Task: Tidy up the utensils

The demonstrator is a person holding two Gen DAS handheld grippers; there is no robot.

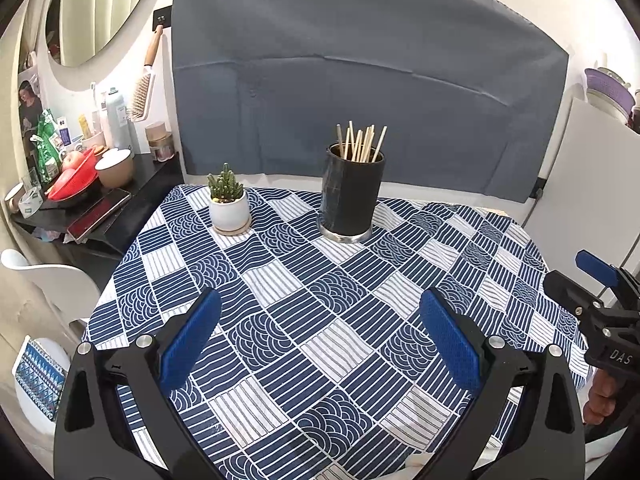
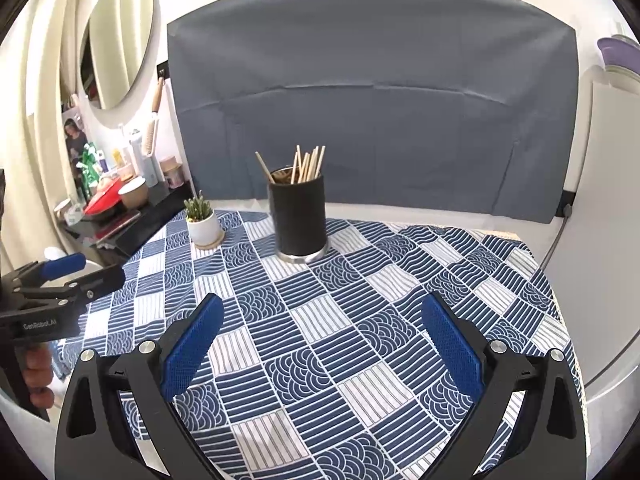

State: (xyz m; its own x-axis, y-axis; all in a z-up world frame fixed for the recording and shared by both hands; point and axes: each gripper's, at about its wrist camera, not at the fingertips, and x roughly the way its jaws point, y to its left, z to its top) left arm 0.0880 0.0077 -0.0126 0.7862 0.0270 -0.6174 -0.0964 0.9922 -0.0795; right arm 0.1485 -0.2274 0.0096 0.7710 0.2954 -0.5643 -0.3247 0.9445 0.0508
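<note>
Nearest, above the front of the tablecloth: left gripper, blue pads spread wide, nothing between them, only patterned cloth showing in the gap. Same for the right gripper, jaws held wide apart and empty over the cloth's near half. At the right edge of the left wrist view, the right gripper seen side-on, gripped from below by a hand; at the left edge of the right wrist view, the left gripper seen likewise, with fingers wrapped round its handle.

Farther back, well apart from both grippers: black cylindrical holder standing upright on the tablecloth toward its far edge, silver band at the base. Inside the holder, a bundle of wooden chopsticks, upright and fanned a little, tips poking above the rim; one leaning away from the rest. No utensil lying loose on the cloth.

Left of the holder, near but not touching: small cactus in a white pot on a round saucer.

Behind the holder: grey-blue cloth sheet hung on the wall. Far left of the holder, beyond the table edge: dark side shelf crowded with bottles, a cream bowl, a red dish; above it a hairbrush on the wall and a round mirror.
</note>
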